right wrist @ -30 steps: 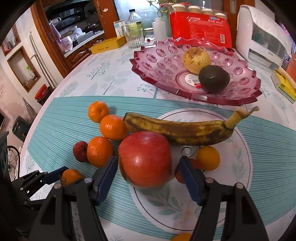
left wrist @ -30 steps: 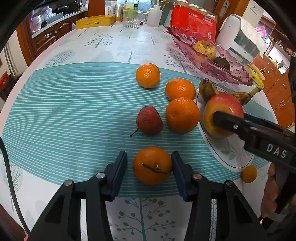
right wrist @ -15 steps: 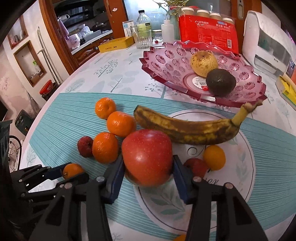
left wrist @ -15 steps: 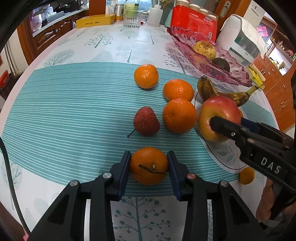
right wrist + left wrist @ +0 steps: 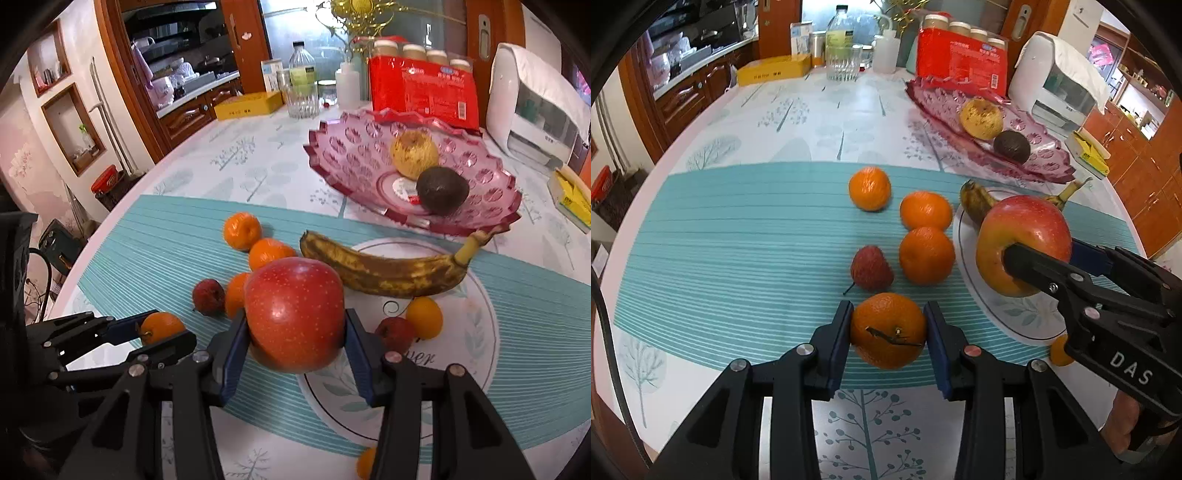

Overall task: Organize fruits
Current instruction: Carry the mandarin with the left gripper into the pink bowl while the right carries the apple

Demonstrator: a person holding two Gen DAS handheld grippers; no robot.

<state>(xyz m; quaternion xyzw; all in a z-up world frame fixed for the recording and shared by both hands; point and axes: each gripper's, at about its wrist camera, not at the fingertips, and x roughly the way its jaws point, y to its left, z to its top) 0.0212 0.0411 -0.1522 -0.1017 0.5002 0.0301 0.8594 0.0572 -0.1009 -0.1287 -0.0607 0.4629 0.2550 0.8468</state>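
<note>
Left gripper [image 5: 888,332] pinching mandarin [image 5: 888,330], stem facing camera, right gripper [image 5: 295,341] clamped on red apple [image 5: 293,314], upright, near side of banana [image 5: 384,271] lying crosswise

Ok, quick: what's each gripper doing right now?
Left gripper: closed on the mandarin.
Right gripper: closed on the red apple.

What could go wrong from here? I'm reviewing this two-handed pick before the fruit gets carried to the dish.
The apple bulges well past the right gripper's narrow pads, so it could roll out. The left gripper carries its tangerine close beside it; the two could bump. The pink dish already holds two fruits that a dropped apple could hit.
</note>
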